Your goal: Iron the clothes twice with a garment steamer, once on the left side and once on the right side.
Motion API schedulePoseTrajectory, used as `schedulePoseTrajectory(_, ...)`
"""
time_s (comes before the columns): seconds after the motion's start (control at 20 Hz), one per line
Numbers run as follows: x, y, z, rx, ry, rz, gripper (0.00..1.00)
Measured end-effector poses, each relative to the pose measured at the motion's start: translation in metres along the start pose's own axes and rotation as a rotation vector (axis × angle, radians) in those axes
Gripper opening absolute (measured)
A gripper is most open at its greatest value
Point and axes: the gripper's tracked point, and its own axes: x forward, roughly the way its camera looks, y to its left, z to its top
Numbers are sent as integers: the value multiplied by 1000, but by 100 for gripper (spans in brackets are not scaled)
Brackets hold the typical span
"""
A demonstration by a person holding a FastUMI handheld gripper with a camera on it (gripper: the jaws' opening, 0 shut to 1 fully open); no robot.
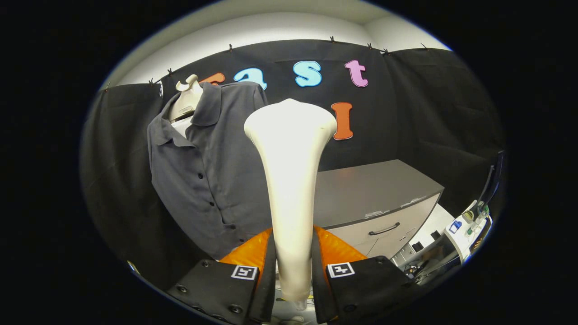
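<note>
Claw clamped on garment steamer, both fingers pressing handle. Steamer long axis upright, wide head on top, pointing away from claw. Grey shirt hangs on mannequin, left of steamer head and farther off, not touching. Next move likely: swing head left and forward to shirt front. Grey cabinet far right, well apart
</note>
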Motion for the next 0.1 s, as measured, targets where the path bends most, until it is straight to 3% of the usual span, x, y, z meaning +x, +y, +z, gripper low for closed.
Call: schedulePoseTrajectory(0.1, 3, -3, -1, 2, 4, -2, 43)
